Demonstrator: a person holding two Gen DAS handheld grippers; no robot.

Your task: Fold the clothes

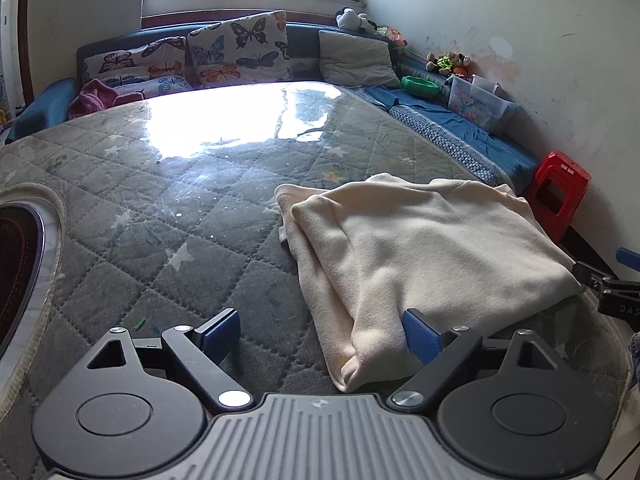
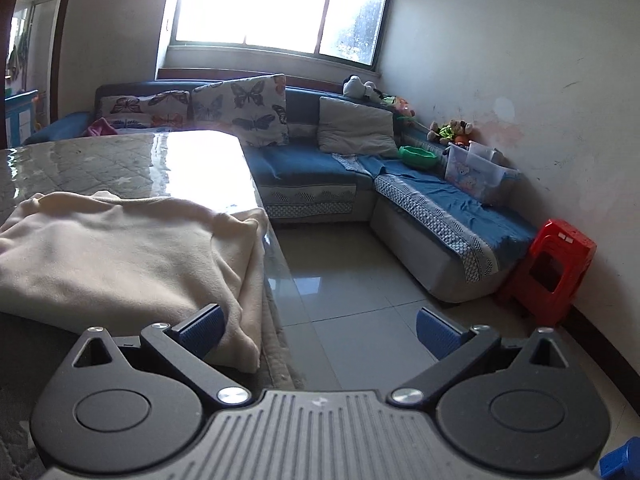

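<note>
A cream garment lies folded in layers on the quilted table top, at its right side. My left gripper is open and empty at the garment's near left corner; its right finger sits against the cloth edge. The garment also shows in the right wrist view, reaching the table's right edge. My right gripper is open and empty at the garment's near right corner, its left finger by the cloth and its right finger over the floor. The right gripper also shows in the left wrist view.
A blue corner sofa with butterfly cushions runs behind and right of the table. A red plastic stool stands by the wall. A plastic box and green bowl sit on the sofa. Tiled floor lies right of the table.
</note>
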